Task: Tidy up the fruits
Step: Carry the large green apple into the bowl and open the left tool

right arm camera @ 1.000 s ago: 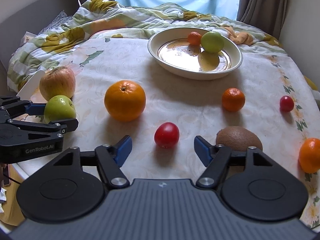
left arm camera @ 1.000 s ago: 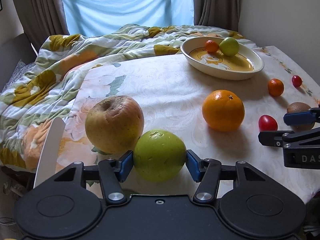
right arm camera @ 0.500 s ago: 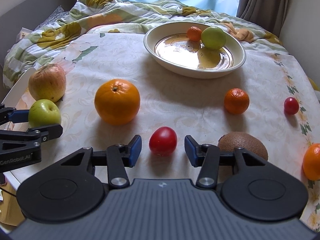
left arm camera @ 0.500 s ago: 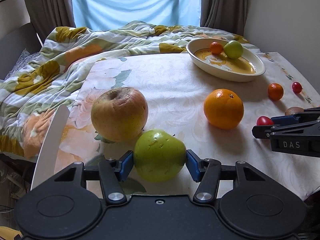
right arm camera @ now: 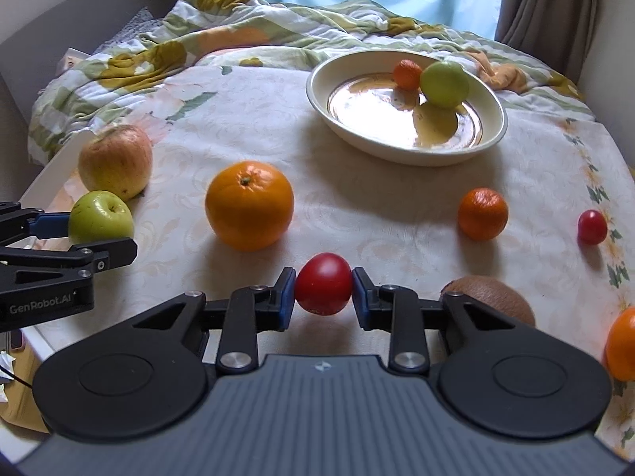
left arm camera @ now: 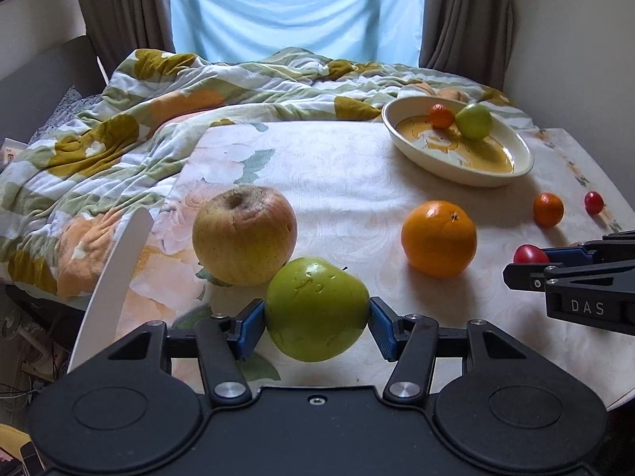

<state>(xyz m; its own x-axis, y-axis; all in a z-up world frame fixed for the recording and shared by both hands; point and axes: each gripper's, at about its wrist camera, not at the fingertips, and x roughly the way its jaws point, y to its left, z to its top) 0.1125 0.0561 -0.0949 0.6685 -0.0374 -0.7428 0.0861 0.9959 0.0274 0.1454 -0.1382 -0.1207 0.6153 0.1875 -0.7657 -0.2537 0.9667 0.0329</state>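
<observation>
Left gripper (left arm camera: 316,319) pinches green apple (left arm camera: 316,308) near the front left of the surface (left arm camera: 341,182); the apple's underside is hidden by the gripper body. Yellow-red apple (left arm camera: 245,235) touches it behind. Right gripper (right arm camera: 323,291) has just closed onto red tomato (right arm camera: 323,283), pads pressed to both sides. Kiwi (right arm camera: 494,295) partly hidden behind the right finger. An orange fruit (right arm camera: 623,343) is cut off at the right edge. Large orange (right arm camera: 249,204) stands between the grippers. Bowl (right arm camera: 345,119) farther back holds a small orange fruit and a green one.
</observation>
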